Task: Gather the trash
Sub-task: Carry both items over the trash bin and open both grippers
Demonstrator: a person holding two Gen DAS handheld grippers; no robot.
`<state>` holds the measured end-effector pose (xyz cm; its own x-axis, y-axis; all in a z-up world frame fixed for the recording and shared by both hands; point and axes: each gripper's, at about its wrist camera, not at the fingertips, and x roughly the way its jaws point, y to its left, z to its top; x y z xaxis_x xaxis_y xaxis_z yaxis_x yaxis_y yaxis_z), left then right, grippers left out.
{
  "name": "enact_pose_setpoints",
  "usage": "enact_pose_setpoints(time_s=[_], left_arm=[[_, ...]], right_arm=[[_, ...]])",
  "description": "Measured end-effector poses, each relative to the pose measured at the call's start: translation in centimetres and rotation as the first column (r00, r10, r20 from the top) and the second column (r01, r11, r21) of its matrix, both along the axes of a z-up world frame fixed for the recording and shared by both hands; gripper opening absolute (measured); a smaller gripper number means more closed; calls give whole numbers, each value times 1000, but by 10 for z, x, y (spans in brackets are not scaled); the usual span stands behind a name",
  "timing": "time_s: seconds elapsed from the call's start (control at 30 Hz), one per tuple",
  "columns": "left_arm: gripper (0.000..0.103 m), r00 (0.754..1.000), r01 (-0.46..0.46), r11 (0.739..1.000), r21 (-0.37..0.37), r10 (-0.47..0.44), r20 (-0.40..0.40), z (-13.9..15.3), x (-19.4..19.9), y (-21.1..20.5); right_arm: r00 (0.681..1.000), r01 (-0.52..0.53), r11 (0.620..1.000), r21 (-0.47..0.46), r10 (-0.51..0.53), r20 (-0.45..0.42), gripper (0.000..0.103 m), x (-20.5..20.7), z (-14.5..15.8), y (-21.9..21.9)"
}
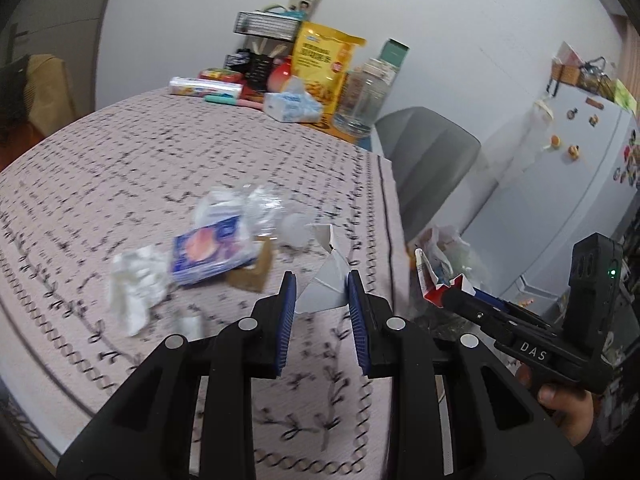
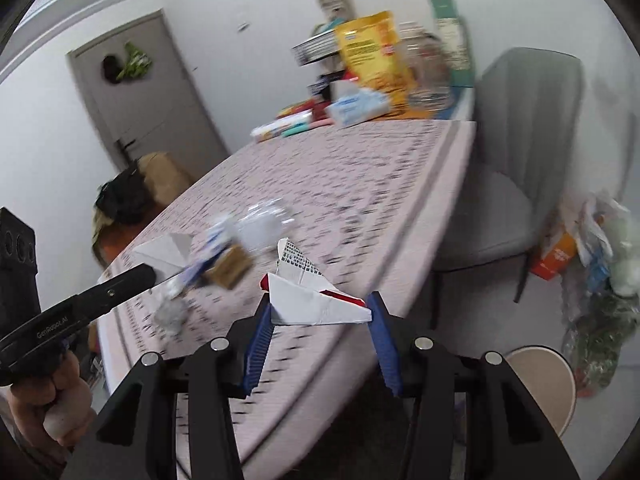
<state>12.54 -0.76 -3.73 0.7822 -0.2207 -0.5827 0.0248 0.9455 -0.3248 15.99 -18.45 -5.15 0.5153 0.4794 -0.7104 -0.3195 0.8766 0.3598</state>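
Observation:
My left gripper [image 1: 322, 285] is shut on a white folded piece of carton [image 1: 324, 288], held just above the patterned tablecloth [image 1: 160, 168]. My right gripper [image 2: 320, 306] is shut on a flattened white and red carton [image 2: 316, 300], held over the table's right edge. In the left wrist view, the right gripper [image 1: 445, 298] shows at the right with its carton [image 1: 434, 280]. In the right wrist view, the left gripper [image 2: 150, 273] shows at the left with its white piece [image 2: 164, 252]. On the table lies a trash pile: a blue packet [image 1: 208, 254], white tissue [image 1: 134, 288], clear plastic [image 1: 260, 208] and brown cardboard [image 1: 254, 272].
A clear trash bag [image 2: 592, 264] full of wrappers stands on the floor right of the table, beside a grey chair [image 2: 516, 160] and a round stool [image 2: 548, 380]. At the table's far end are a yellow snack bag [image 1: 324, 68], a tissue pack [image 1: 292, 106] and a jar [image 1: 366, 92]. A white fridge [image 1: 560, 184] stands at the right.

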Motion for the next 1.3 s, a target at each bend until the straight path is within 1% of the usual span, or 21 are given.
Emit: enact_pose_setpoints(time_s=[0.27, 0.37, 0.47, 0.57, 0.63, 0.8, 0.9, 0.93, 0.97, 1.03, 1.2, 1.3], left_arm=[[26, 992, 125, 992, 8, -125, -21, -1, 37, -66], [26, 983, 177, 984, 9, -177, -46, -5, 53, -95], [26, 975, 216, 976, 10, -215, -60, -8, 61, -114], [26, 962, 266, 964, 7, -264, -70, -12, 68, -137], [26, 949, 306, 952, 11, -304, -89, -18, 75, -155], [26, 921, 372, 928, 34, -364, -137, -31, 92, -195], [26, 906, 399, 916, 43, -387, -171, -39, 102, -217], [26, 901, 407, 913, 43, -393, -183, -42, 106, -225], [26, 897, 413, 909, 48, -398, -191, -45, 109, -233], [26, 893, 420, 906, 54, -402, -202, -48, 113, -243], [26, 865, 460, 886, 54, -434, -253, -65, 122, -275], [26, 843, 490, 870, 56, -456, -287, -77, 123, -296]], right_arm=[[985, 174, 984, -30, -174, -8, 47, 6, -13, -81], [972, 232, 972, -42, -233, -18, 47, 6, -21, -108], [961, 274, 960, -63, -276, -31, 47, 5, -31, -130], [949, 309, 946, -98, -314, -36, 47, 4, -40, -147], [940, 332, 937, -110, -338, -40, 48, 3, -45, -160], [905, 411, 905, -107, -419, -68, 48, 1, -66, -199], [889, 447, 890, -89, -453, -69, 52, 2, -82, -219], [884, 455, 886, -87, -461, -72, 60, 4, -88, -225], [880, 462, 883, -87, -469, -83, 71, 4, -95, -234], [866, 487, 869, -89, -493, -77, 77, 0, -98, -247], [834, 538, 838, -95, -545, -85, 78, -14, -101, -284], [830, 544, 832, -108, -552, -77, 78, -23, -96, -300]])
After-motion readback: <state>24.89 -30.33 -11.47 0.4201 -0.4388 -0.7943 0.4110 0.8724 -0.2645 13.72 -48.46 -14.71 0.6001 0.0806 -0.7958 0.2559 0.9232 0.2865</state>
